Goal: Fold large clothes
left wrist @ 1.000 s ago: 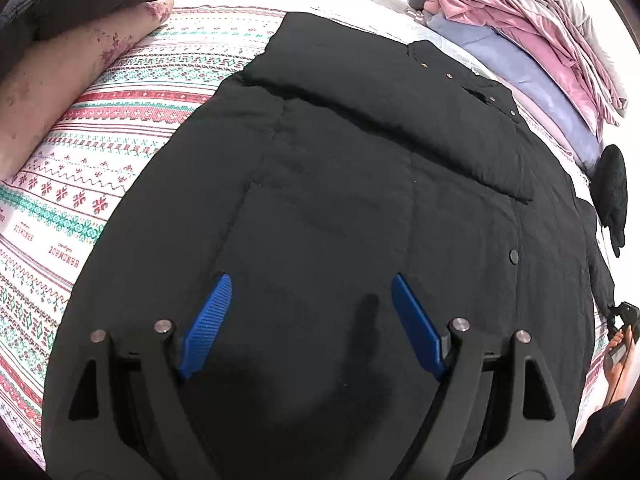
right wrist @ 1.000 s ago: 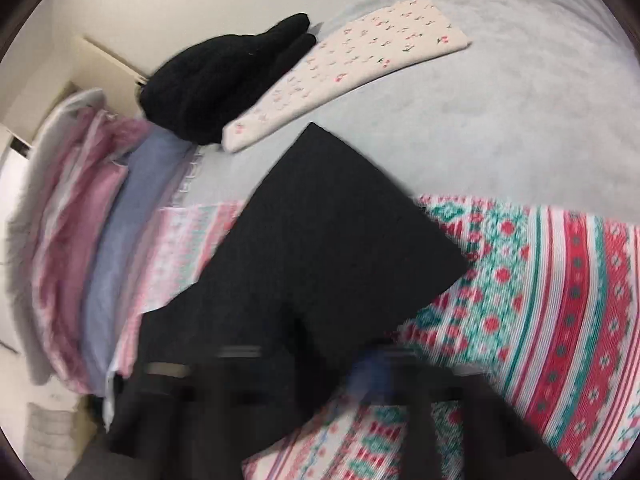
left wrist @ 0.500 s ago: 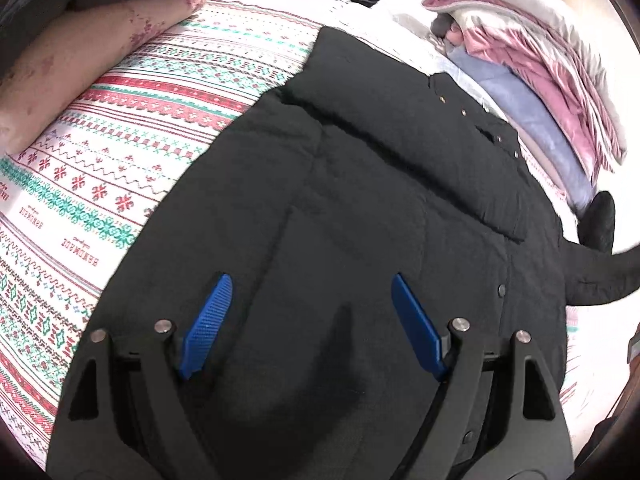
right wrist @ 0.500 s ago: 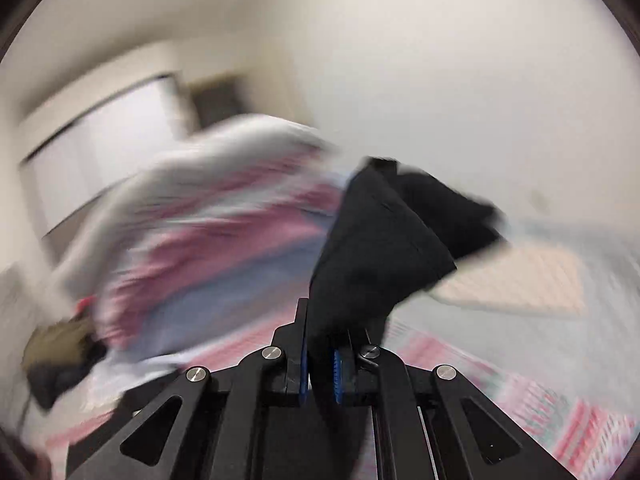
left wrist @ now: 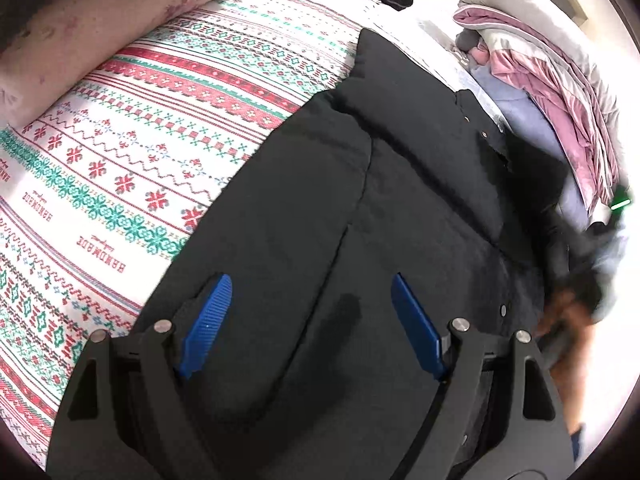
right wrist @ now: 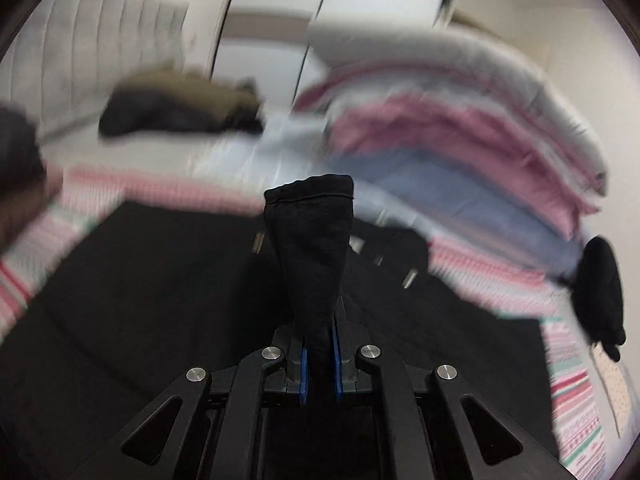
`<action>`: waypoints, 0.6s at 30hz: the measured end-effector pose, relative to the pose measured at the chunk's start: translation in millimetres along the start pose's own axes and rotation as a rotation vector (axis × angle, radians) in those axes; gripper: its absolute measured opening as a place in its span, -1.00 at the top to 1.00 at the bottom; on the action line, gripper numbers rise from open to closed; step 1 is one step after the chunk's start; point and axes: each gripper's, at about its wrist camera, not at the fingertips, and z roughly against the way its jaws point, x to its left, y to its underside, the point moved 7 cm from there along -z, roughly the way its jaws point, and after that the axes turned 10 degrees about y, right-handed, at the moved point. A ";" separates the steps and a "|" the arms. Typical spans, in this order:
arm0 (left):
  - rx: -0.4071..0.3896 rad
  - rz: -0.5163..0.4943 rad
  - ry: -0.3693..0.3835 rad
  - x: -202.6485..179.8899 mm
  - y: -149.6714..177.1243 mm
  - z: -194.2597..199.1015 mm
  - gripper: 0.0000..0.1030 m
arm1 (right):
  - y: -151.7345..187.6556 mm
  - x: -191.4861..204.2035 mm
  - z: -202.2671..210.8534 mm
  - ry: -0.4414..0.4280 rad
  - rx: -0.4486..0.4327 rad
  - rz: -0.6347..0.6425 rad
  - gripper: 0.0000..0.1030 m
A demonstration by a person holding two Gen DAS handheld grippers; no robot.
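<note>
A large black coat [left wrist: 360, 216] lies spread flat on a bed, covering most of the patterned blanket [left wrist: 132, 128] under it. The blanket is white with red and green knitted-style bands and shows along the coat's left edge in the left wrist view. The coat's padded body has stitched seams, and a row of small snaps runs down its right side.

The right gripper [right wrist: 319, 364] is clamped on the end of the coat's sleeve [right wrist: 312, 248]. The blue pads are pressed in narrow against the black fabric, and the sleeve stands up from between them, with its hemmed cuff at the top. Below and behind the raised sleeve, the rest of the coat [right wrist: 140, 280] stretches dark across the bed, though this view is heavily blurred.

The left gripper [left wrist: 308, 320] hangs just above the lower part of the coat with its blue fingers [left wrist: 206, 320] spread wide and nothing between them. Whether it touches the fabric cannot be told.

At the right side of the bed sits a stack of folded bedding [left wrist: 548, 80] in pink, grey and pale blue, also seen in the right wrist view [right wrist: 460, 128]. A pink pillow [left wrist: 88, 36] lies at the upper left. A small black garment [right wrist: 600, 288] rests near the bedding stack. Farther back, dark and tan clothing [right wrist: 180, 108] lies in a pile.
</note>
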 end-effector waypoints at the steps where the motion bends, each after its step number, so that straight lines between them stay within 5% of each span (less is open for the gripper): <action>1: 0.002 0.000 0.004 -0.4 0.0 0.4 -0.59 | 20.4 10.0 -18.3 -0.017 0.068 0.032 0.81; 4: 0.017 -0.008 0.022 -4.4 1.8 -0.6 -0.59 | 51.4 19.1 -27.7 -0.064 0.099 0.018 0.64; 8: 0.037 -0.032 0.033 -12.1 7.1 -4.5 -0.59 | 47.8 8.9 -12.0 -0.120 0.112 -0.024 -0.11; 14: 0.034 -0.029 0.039 -16.1 5.6 -5.1 -0.59 | 31.4 -7.3 59.5 -0.471 -0.010 -0.202 -0.22; 16: 0.032 -0.029 0.032 -15.6 5.2 -5.6 -0.59 | 26.4 -27.6 57.6 -0.493 -0.011 -0.327 -0.22; 18: 0.034 -0.036 0.031 -15.2 7.3 -4.9 -0.59 | 36.2 -41.3 36.6 -0.442 0.077 -0.410 -0.22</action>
